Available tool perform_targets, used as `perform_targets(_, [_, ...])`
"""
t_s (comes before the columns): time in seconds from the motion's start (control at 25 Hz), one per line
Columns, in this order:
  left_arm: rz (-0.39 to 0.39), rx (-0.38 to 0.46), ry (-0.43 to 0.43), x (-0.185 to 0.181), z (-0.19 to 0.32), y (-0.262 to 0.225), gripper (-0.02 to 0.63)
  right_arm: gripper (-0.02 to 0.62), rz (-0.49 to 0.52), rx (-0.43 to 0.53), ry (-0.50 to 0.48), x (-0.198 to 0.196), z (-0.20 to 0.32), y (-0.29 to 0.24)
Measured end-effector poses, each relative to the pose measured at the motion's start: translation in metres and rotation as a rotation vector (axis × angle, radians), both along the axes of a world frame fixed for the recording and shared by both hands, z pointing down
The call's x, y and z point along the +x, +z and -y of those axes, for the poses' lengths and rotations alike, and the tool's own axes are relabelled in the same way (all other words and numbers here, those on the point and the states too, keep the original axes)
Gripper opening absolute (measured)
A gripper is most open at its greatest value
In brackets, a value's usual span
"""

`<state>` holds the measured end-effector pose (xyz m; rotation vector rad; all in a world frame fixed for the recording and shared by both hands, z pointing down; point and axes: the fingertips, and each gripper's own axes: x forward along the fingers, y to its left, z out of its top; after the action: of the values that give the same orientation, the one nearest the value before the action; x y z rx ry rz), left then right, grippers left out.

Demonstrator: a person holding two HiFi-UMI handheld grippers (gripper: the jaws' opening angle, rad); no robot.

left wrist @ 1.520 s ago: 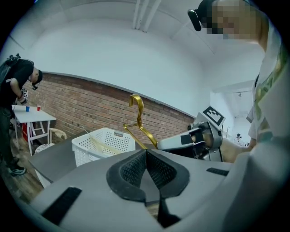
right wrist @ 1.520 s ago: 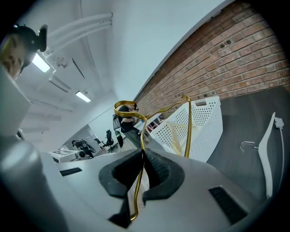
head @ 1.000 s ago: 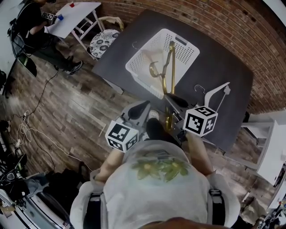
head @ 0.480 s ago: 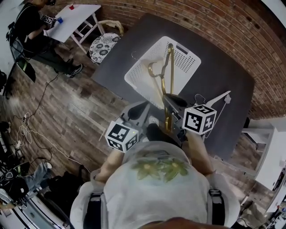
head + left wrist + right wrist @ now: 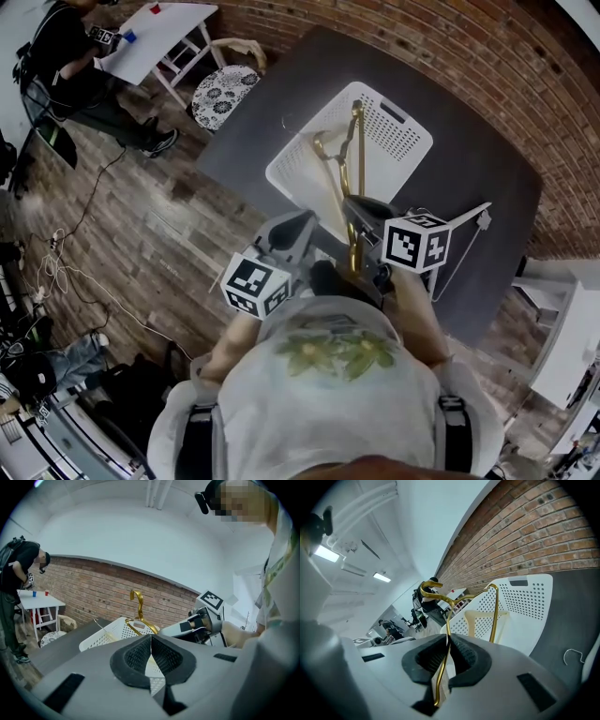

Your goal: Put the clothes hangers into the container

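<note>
Far L, a person [image 5: 70,52] in dark clothes sits at a small white table [image 5: 159,23], w/ a patterned round seat [image 5: 220,89] just beside it on the wood floor. Next, the left gripper [image 5: 151,644]: jaws pressed together w/ nothing btwn them, held low in front of the wearer's torso, near the edge of the dark table [image 5: 487,141] and short of the basket. Centre: white perforated basket [image 5: 398,141] sits on that table; a cream hanger [image 5: 485,614] lies inside it. The gold hanger [image 5: 359,150] is up over the basket, hook end toward the basket's L side, long bar running back to the right gripper [image 5: 447,651], which is clamped on the hanger's thin gold wire; the wire passes straight btwn the dark pads. Can't tell if the gold hanger touches the basket rim. R of that gripper, a white hanger [image 5: 466,216] lies flat on the table, outside the basket.
</note>
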<state>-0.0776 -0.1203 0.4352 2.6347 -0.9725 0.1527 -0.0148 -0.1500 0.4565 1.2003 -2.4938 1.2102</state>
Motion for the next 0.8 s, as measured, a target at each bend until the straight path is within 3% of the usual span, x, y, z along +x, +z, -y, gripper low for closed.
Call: perform_targets(0.8, [0.002, -0.020, -0.034, -0.008, 0.043, 0.004, 0.029, 0.043, -0.044, -0.102, -0.024, -0.004, 0.042, 0.032])
